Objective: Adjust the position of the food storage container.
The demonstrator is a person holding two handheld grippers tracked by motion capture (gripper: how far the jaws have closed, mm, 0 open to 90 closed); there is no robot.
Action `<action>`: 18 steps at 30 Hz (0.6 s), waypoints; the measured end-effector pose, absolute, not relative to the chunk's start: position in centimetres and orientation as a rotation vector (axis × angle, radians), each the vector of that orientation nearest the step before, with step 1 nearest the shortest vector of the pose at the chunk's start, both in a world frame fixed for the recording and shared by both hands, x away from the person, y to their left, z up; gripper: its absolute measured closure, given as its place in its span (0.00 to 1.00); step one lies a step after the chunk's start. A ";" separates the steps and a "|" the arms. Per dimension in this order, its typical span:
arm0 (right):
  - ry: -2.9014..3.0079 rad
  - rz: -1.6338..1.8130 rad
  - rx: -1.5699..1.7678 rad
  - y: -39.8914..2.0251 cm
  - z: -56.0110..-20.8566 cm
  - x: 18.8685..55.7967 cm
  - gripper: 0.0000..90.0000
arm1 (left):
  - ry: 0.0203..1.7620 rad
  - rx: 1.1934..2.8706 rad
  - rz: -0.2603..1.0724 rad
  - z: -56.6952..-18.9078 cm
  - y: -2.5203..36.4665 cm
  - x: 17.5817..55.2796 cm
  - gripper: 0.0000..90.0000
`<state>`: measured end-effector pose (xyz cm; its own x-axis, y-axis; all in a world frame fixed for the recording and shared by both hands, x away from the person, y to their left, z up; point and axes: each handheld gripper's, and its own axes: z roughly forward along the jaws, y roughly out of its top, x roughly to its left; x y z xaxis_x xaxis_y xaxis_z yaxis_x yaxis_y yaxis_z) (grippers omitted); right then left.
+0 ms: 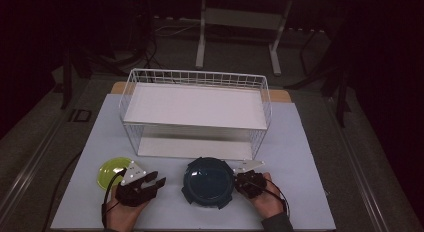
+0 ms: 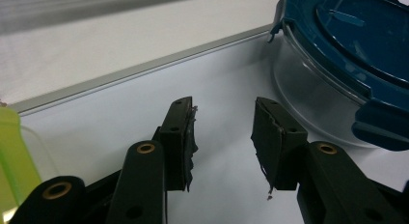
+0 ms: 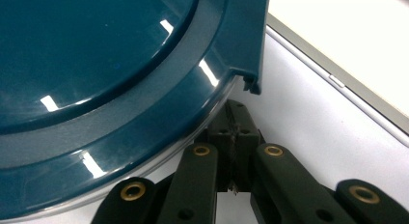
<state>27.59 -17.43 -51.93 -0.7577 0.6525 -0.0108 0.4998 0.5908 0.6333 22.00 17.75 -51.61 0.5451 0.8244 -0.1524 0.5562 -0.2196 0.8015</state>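
Closed tight with nothing between its pads, the right gripper (image 3: 235,151) sits against the blue-lidded container (image 1: 208,182), its tips under the lid's rim. Left gripper (image 1: 152,179) stands open and empty over bare table (image 1: 300,157), the container just to its right, a green bowl (image 1: 111,170) just behind it. Beyond both, a white wire rack (image 1: 195,112) blocks the way forward; open table lies on either side.

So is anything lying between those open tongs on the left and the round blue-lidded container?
Nothing visible: bare white table separates the open left tongs from the round clear container with the blue lid, which sits off to one side of them.
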 end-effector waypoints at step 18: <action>2.568 0.940 0.914 -17.6 -51.4 28.1 0.91 | 1.118 1.903 0.397 -51.8 17.7 22.0 0.63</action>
<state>28.14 -17.62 -51.44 -0.7694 0.6383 -0.0240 0.4720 0.5935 0.6519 22.00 17.68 -51.79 0.5460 0.8249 -0.1463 0.5473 -0.2190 0.8078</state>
